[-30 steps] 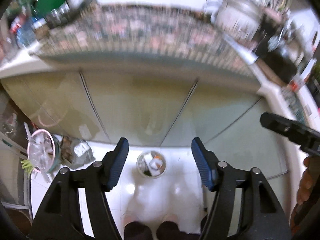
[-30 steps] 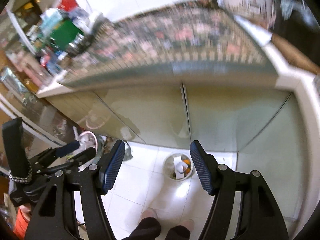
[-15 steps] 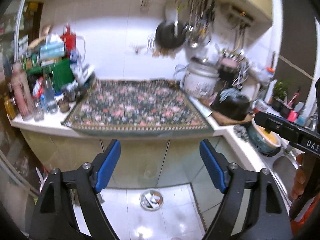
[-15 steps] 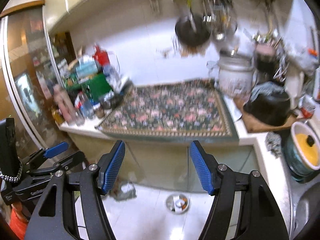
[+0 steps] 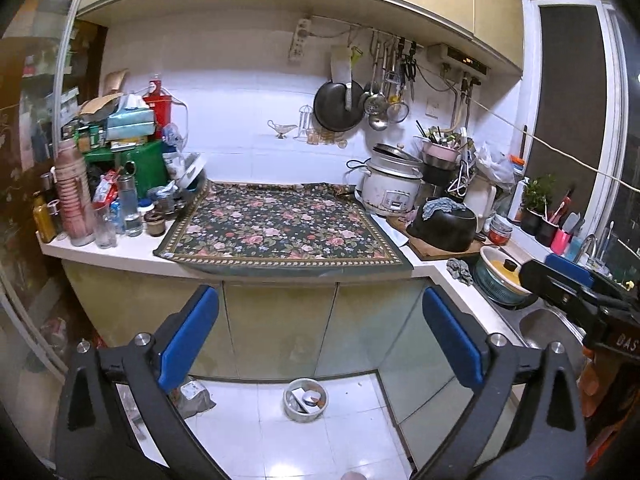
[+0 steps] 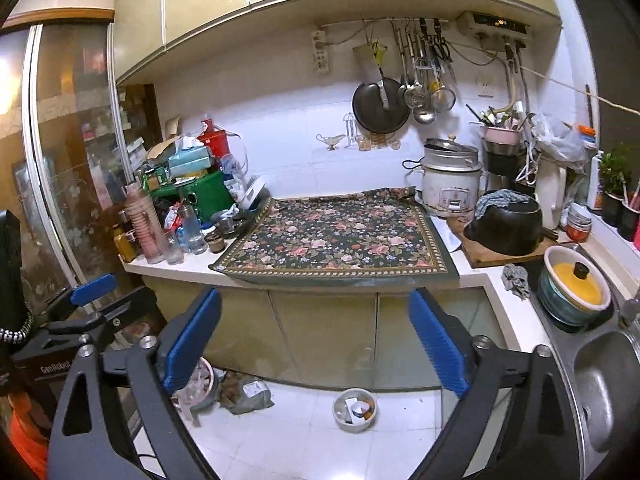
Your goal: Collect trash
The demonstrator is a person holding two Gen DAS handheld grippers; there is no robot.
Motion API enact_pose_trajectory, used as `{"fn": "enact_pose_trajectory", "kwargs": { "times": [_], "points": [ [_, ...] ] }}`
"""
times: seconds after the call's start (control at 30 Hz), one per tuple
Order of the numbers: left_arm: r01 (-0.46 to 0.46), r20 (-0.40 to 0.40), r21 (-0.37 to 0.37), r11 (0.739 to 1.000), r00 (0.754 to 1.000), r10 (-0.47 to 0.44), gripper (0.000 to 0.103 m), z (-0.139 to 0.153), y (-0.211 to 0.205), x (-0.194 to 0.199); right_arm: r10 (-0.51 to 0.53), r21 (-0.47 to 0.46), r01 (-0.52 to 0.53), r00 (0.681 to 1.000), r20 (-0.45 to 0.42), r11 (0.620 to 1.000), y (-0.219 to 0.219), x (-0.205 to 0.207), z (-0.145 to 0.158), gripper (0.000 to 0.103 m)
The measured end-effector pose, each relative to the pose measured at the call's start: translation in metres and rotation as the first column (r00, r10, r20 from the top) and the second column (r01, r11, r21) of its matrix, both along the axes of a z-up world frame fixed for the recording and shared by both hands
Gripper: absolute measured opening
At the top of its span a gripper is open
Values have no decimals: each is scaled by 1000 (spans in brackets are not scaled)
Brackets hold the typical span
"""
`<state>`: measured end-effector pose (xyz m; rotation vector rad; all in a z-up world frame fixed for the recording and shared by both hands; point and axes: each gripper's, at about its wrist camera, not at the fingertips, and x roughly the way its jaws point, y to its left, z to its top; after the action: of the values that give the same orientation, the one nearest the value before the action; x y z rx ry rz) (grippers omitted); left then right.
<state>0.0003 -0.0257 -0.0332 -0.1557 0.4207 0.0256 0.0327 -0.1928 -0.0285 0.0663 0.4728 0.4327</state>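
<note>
I see a kitchen counter [image 5: 100, 250] with a floral cloth [image 5: 280, 228]. The round trash bin [image 5: 305, 399] stands upright on the white floor [image 5: 320, 440]. The left gripper [image 5: 320, 334] and the right gripper [image 6: 314, 338] have just been opening, nothing between their jaws.

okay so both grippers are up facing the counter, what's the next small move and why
Probably lower one gripper back toward the floor. Both the left gripper and right gripper have just been opening, with nothing between the fingers, and the floral cloth shows no loose trash. The crumpled bag lying beside the small bin looks like the nearest litter.
</note>
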Motion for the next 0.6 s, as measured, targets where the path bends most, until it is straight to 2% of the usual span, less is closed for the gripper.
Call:
{"fn": "enact_pose_trajectory", "kwargs": {
  "times": [0.27,0.6],
  "points": [
    [-8,12,-2,1000,1000,8,102,-1,7,-24,-23,-3,23,1000,10,1000,3,-19,2,103],
    [2,9,-3,1000,1000,-2,102,-3,8,-24,-35,-8,34,999,-8,999,5,-26,2,103]
  ]
}}
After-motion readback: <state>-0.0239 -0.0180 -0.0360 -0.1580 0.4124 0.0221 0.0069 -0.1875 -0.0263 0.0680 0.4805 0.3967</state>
